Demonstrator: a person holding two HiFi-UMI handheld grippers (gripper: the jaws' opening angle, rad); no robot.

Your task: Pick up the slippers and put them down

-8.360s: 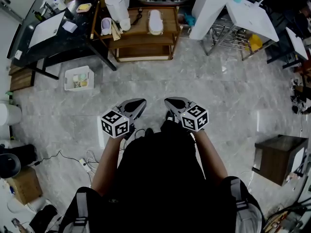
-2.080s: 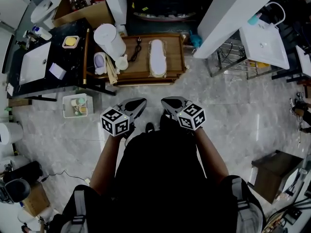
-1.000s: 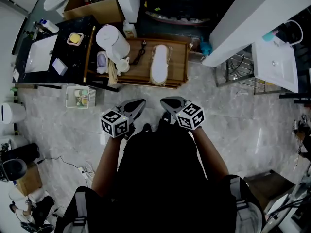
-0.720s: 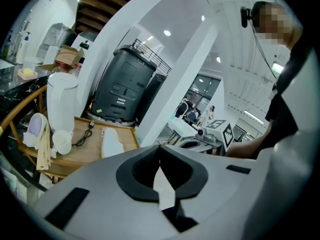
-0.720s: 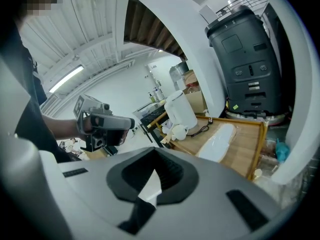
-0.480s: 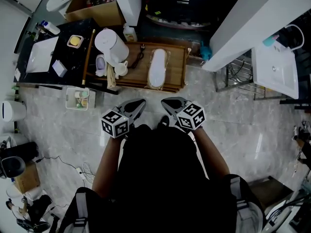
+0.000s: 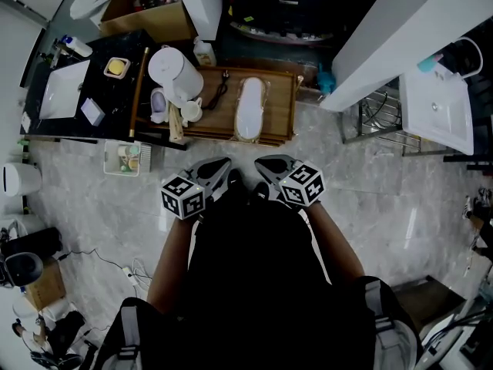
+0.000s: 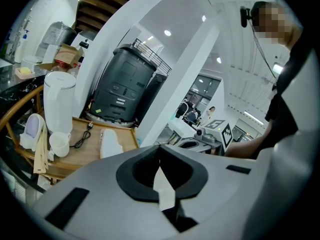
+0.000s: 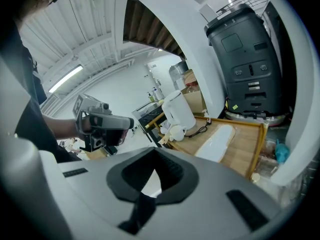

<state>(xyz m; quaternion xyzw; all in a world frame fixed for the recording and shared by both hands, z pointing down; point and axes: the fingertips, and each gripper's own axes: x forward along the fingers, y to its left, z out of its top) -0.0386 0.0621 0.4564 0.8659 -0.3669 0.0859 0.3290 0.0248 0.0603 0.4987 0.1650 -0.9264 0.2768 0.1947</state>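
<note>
Head view is showing a wooden table (image 7: 280, 97) ahead of the person. Left gripper (image 7: 222, 165) and right gripper (image 7: 263, 164) are hovering just short of the table, both clenched, gripping nothing. White jug (image 7: 174, 74) is sitting at the table's left end. White slippers (image 7: 249, 108) are lying at the table's centre.

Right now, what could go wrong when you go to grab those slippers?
Both the left gripper and right gripper have shut jaws, so they might just shove the slippers. The cup and cable lie close beside them and could get knocked.
</note>
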